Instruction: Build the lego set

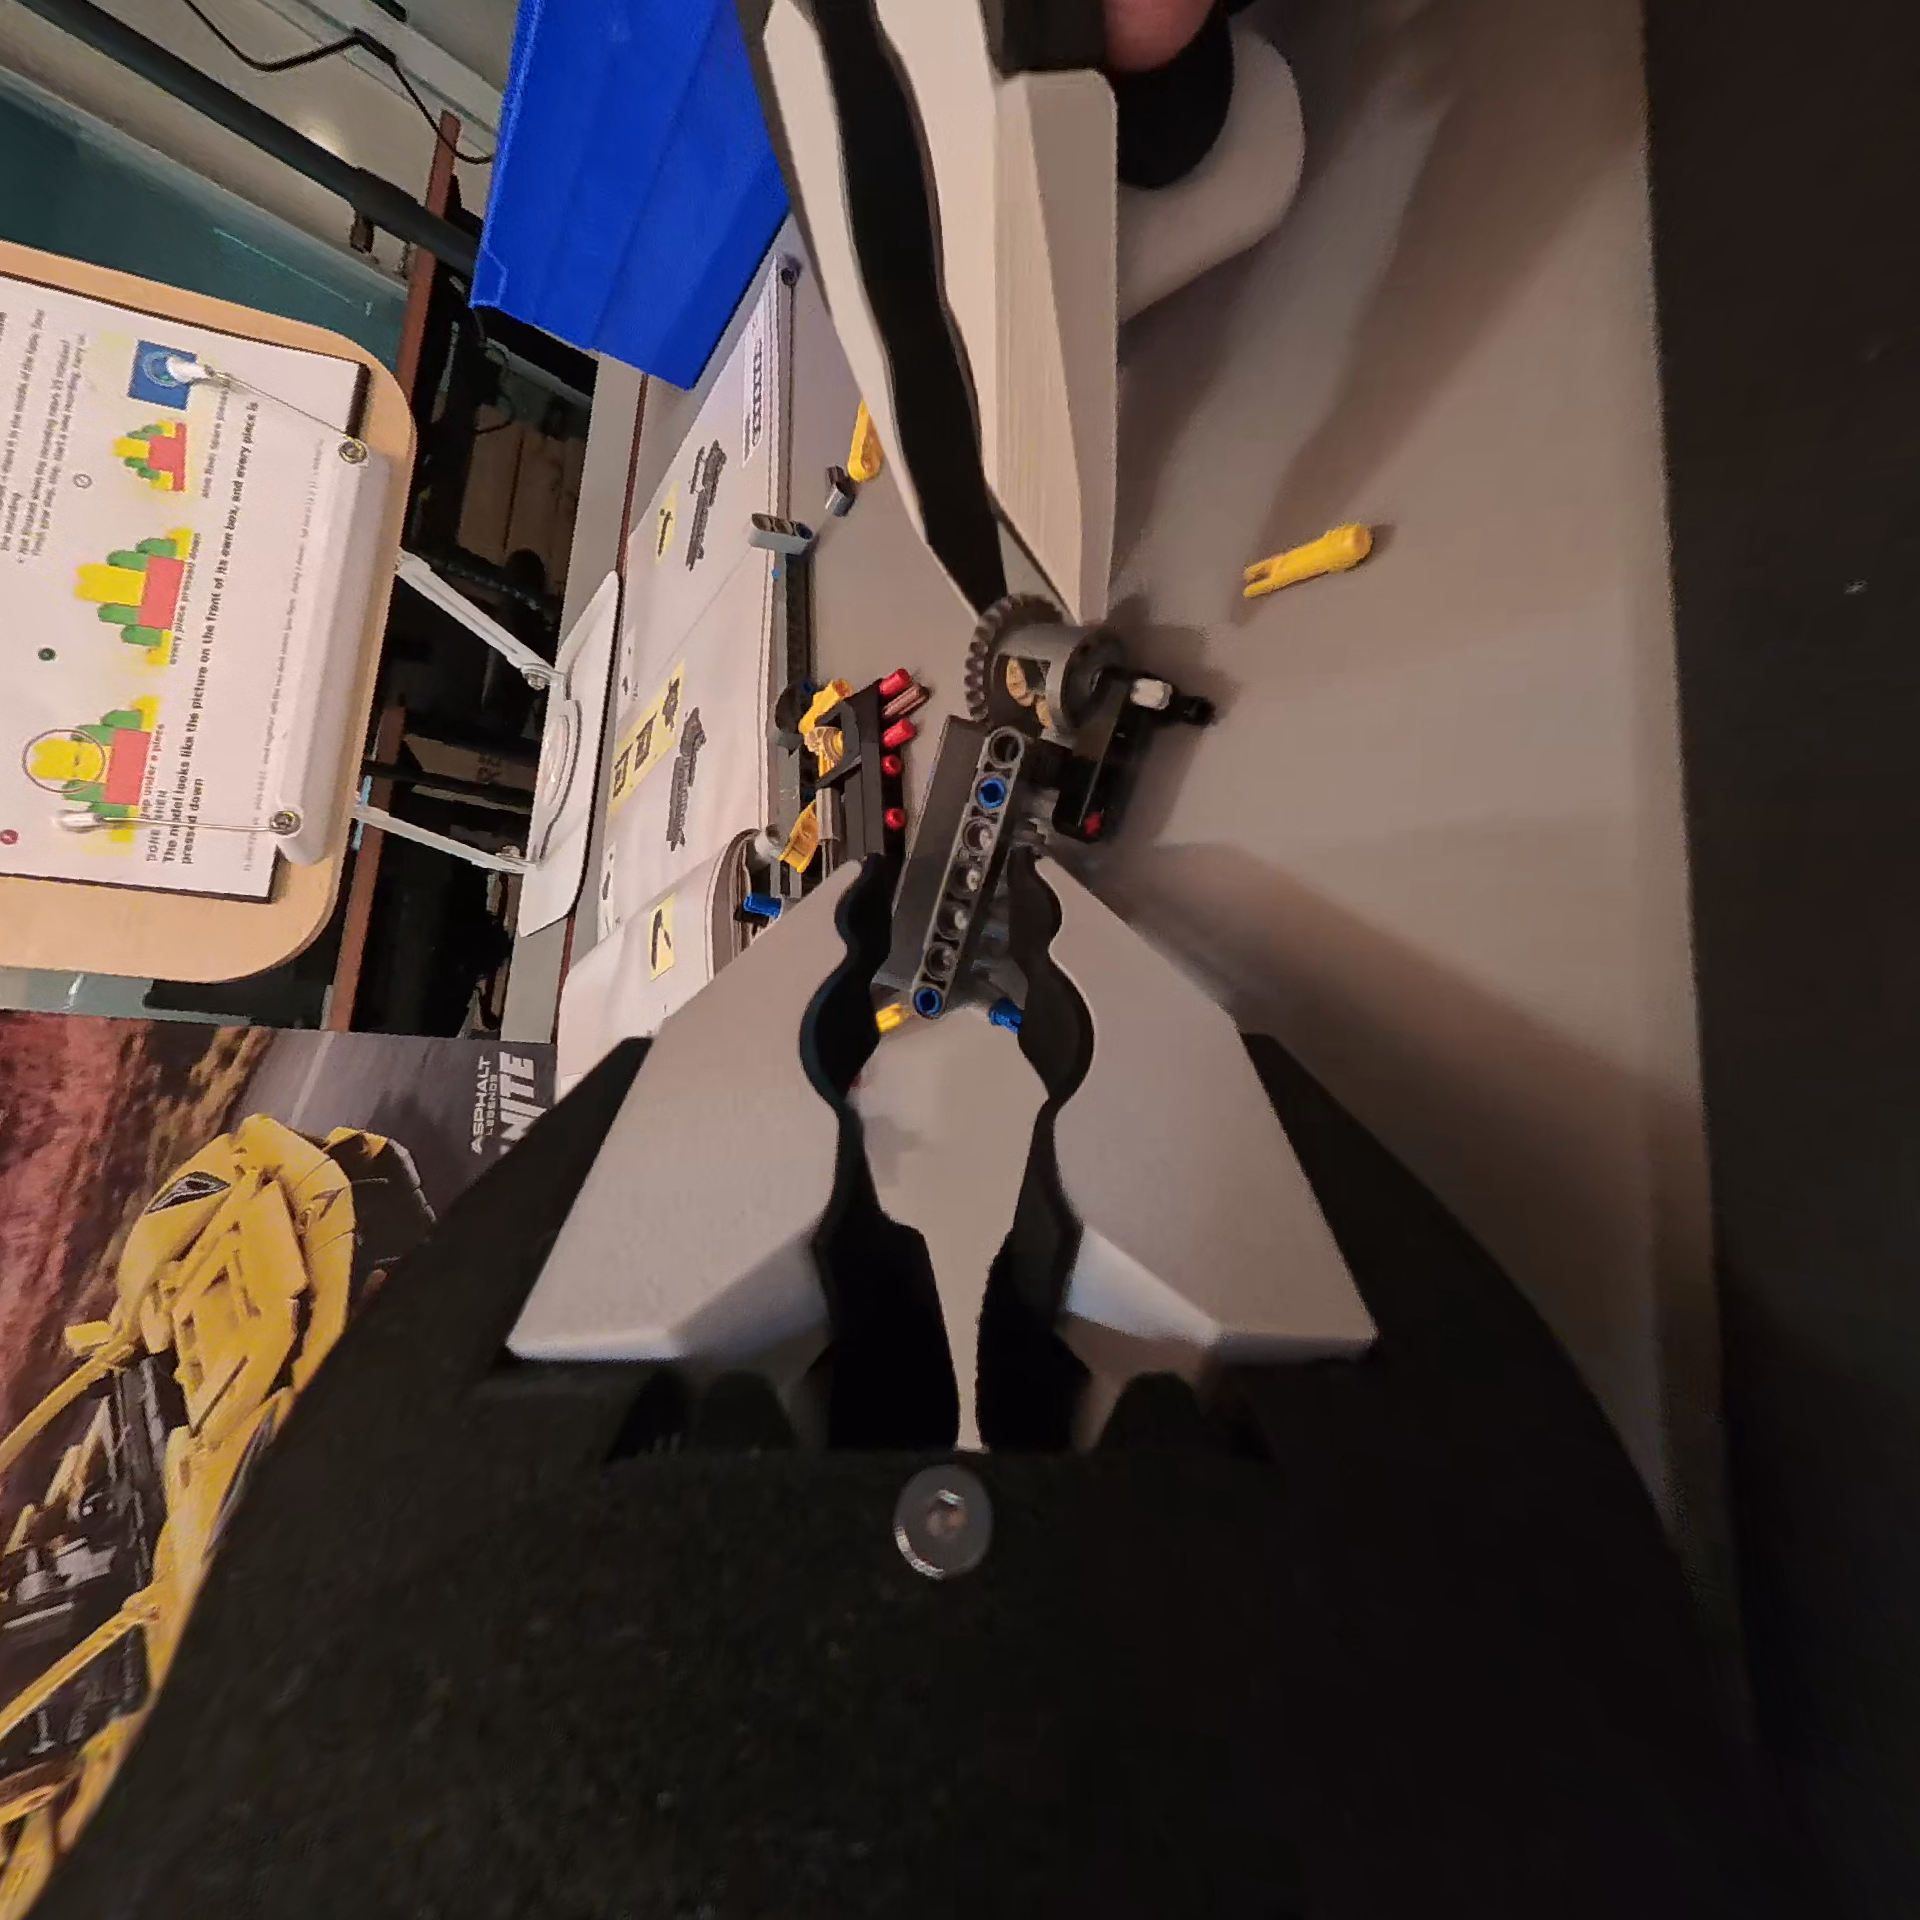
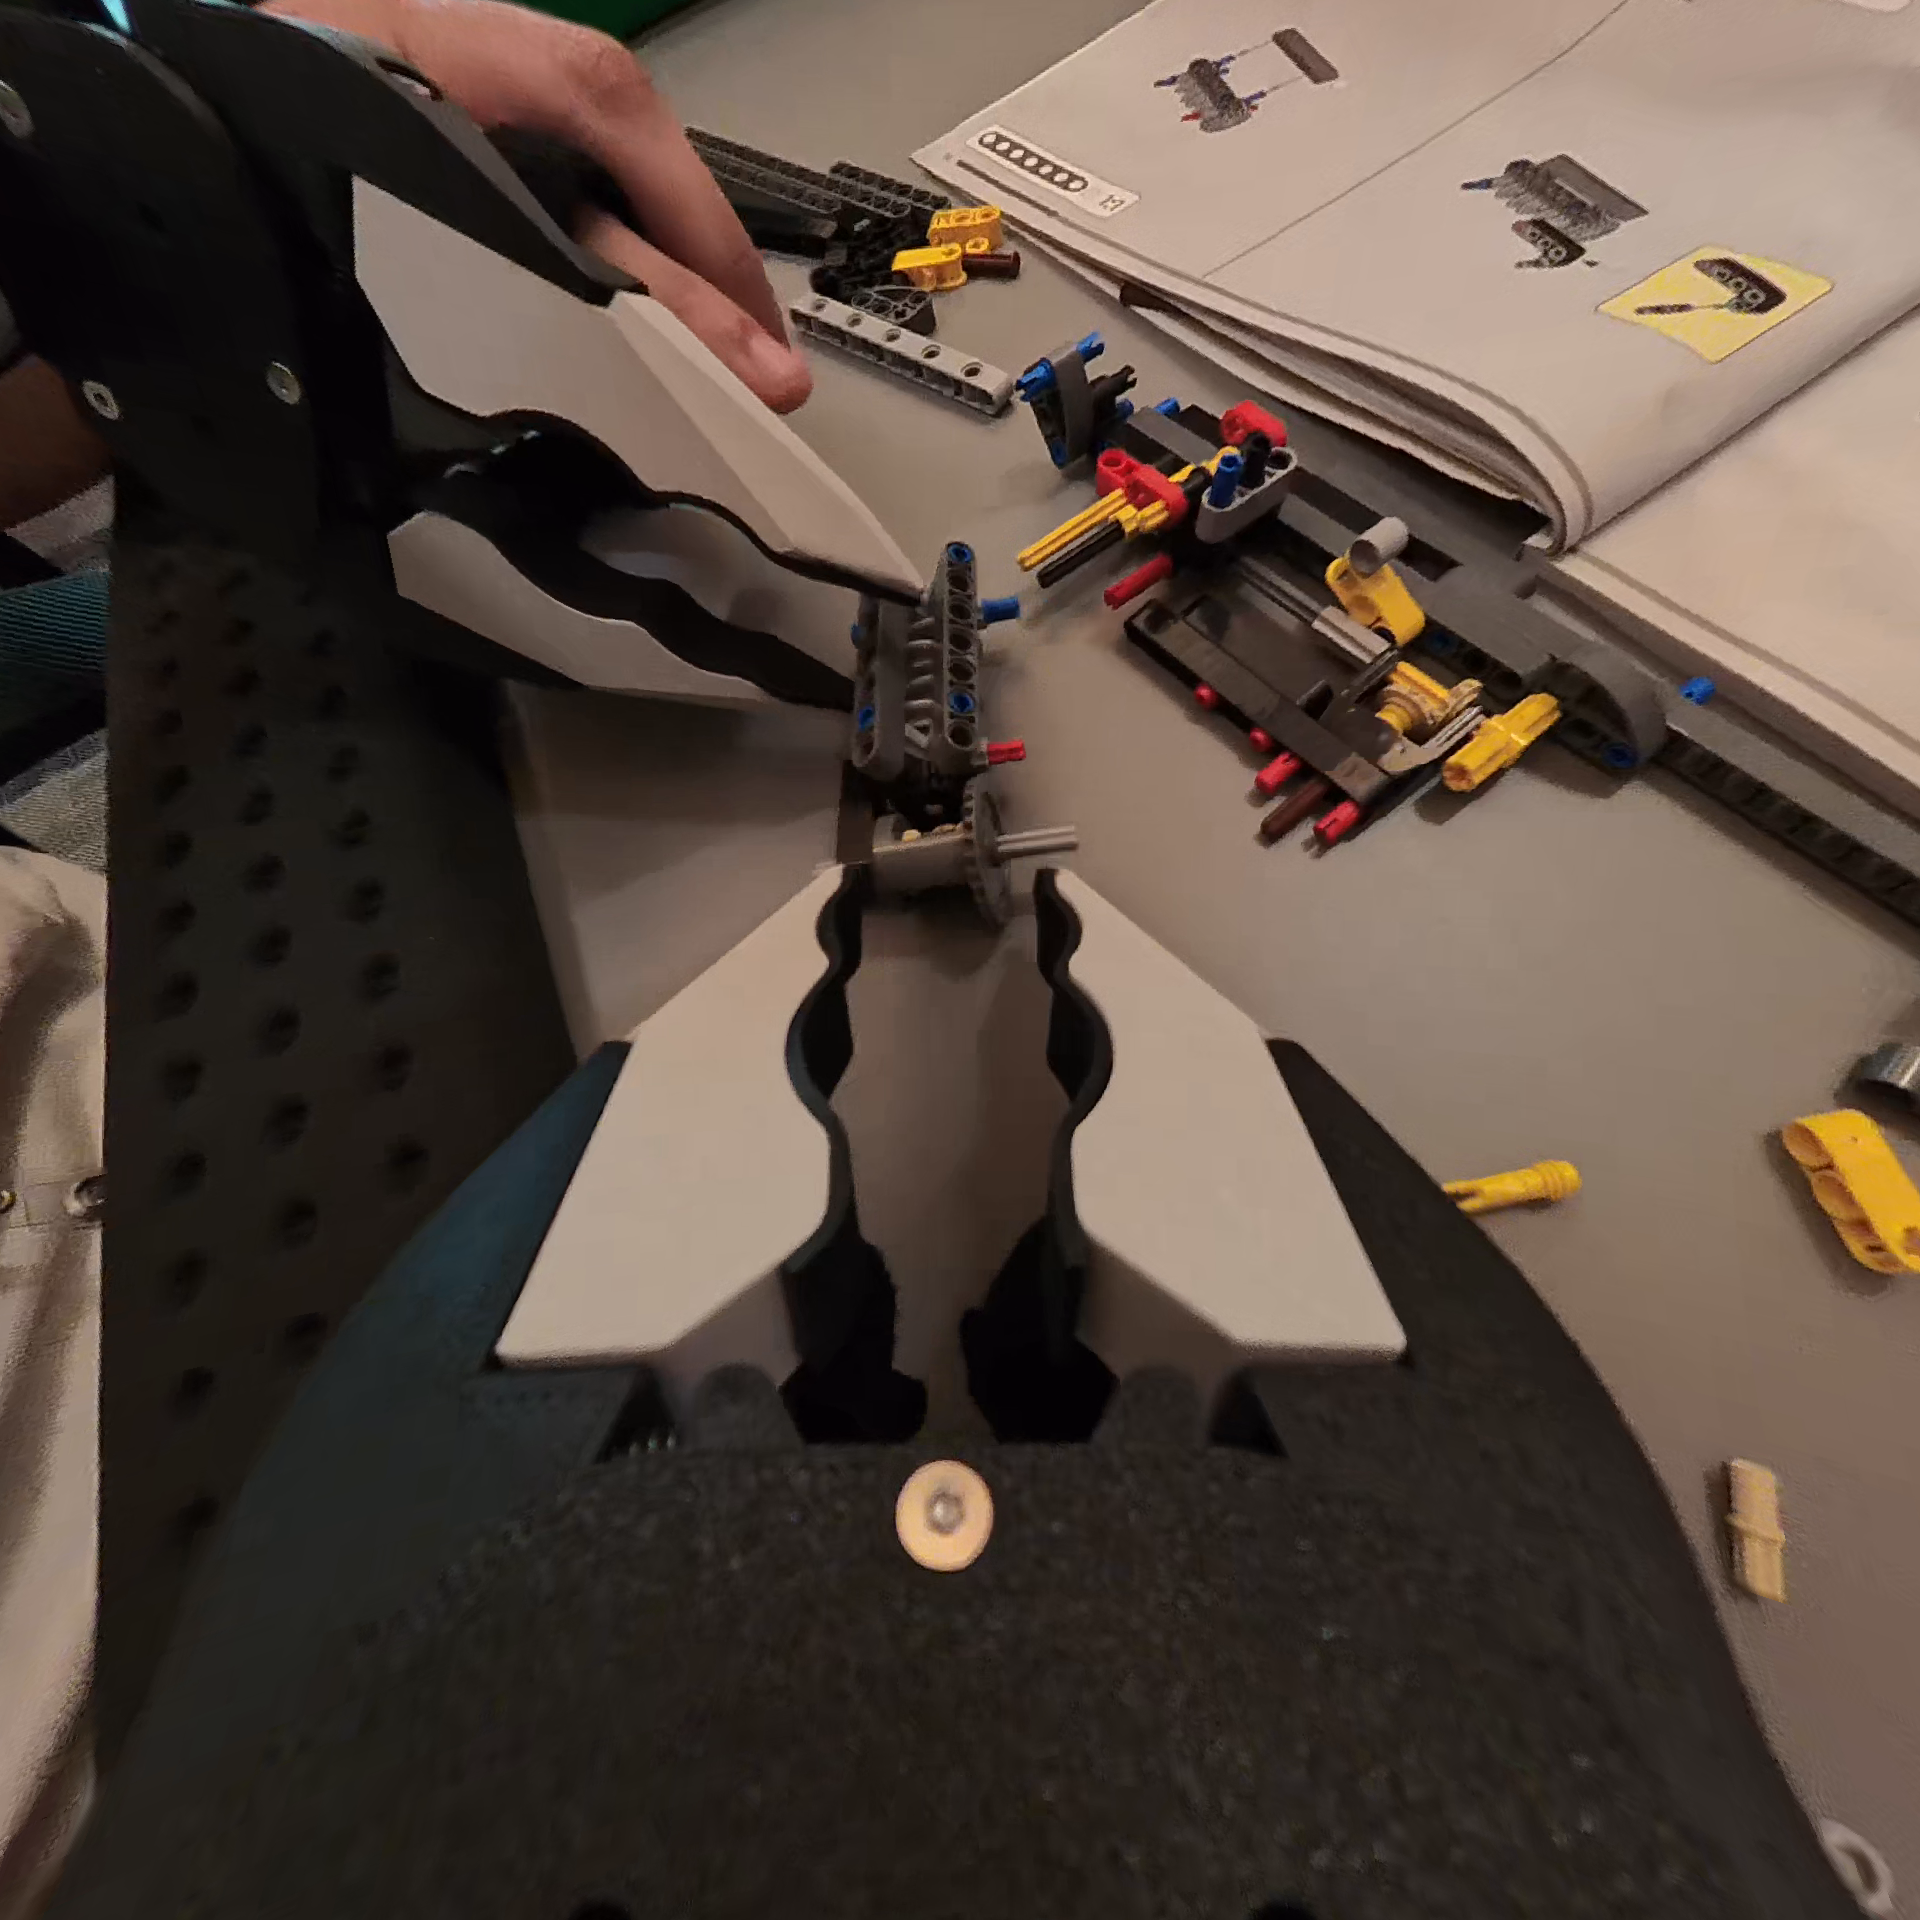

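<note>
Centrally in both views, the left gripper [image 1: 951,883] has its fingers clamped on a grey beam assembly [image 2: 925,686] over the worktop [image 2: 1351,1039]. Below it, the right gripper [image 2: 945,883] is part-open around the gear [image 2: 982,852]. Light, rigid plastic; grip the beam, since pins may pop loose.

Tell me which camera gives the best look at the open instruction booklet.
The right wrist view: the instruction booklet lies open at upper right, its pages facing the camera. The left wrist view shows the booklet only as a narrow, foreshortened strip, with the larger lego assembly beside it.
</note>
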Available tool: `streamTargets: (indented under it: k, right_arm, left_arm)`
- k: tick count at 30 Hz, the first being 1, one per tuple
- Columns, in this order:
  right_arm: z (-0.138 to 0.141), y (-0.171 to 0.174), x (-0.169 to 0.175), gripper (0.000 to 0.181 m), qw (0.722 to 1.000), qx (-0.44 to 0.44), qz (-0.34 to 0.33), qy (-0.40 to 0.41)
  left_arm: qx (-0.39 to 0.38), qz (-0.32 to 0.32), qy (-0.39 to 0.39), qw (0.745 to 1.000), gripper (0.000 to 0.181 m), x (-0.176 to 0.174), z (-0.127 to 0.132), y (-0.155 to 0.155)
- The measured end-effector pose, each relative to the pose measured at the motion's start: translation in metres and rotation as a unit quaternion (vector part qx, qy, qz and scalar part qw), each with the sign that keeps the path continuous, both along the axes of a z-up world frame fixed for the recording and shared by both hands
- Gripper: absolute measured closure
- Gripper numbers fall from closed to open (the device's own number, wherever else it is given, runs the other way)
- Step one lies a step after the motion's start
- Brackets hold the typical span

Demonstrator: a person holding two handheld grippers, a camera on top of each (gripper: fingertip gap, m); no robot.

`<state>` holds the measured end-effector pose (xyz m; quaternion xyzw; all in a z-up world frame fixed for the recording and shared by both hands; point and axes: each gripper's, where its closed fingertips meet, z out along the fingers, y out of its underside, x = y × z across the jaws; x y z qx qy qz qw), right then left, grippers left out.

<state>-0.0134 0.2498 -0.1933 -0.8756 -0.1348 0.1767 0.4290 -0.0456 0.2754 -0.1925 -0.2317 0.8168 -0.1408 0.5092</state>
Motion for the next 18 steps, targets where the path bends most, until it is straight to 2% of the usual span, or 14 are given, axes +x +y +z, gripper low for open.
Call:
streamTargets:
  k: [4, 7, 9, 11, 13, 14, 16, 18]
  right_arm:
    - [0.018, -0.008, 0.02, 0.147, 0.998, 0.049, -0.039, 0.01]
    - [0.038, -0.003, 0.076, 0.147, 0.98, 0.116, -0.163, 0.002]
    - [0.053, -0.005, 0.114, 0.147, 0.96, 0.145, -0.24, -0.017]
    - [0.057, -0.012, 0.149, 0.148, 0.938, 0.133, -0.317, -0.039]
    - [0.052, -0.014, 0.168, 0.145, 0.931, 0.1, -0.346, -0.049]
    - [0.049, -0.013, 0.177, 0.139, 0.927, 0.086, -0.361, -0.049]
    - [0.043, -0.008, 0.192, 0.141, 0.92, 0.072, -0.382, -0.051]
    - [0.04, -0.003, 0.201, 0.143, 0.914, 0.083, -0.393, -0.059]
  left_arm:
    - [-0.044, 0.003, -0.011, 0.999, 0.159, -0.004, 0.009, -0.001]
    - [-0.162, 0.038, -0.036, 0.985, 0.159, -0.001, 0.033, 0.013]
    - [-0.264, 0.076, -0.052, 0.96, 0.162, 0.006, 0.056, 0.031]
    - [-0.371, 0.099, -0.052, 0.922, 0.163, 0.013, 0.076, 0.046]
    - [-0.451, 0.129, -0.033, 0.883, 0.162, 0.021, 0.085, 0.062]
    - [-0.479, 0.139, -0.02, 0.867, 0.157, 0.026, 0.086, 0.069]
    - [-0.513, 0.15, -0.012, 0.845, 0.153, 0.037, 0.088, 0.081]
    - [-0.532, 0.16, -0.04, 0.83, 0.152, 0.049, 0.09, 0.098]
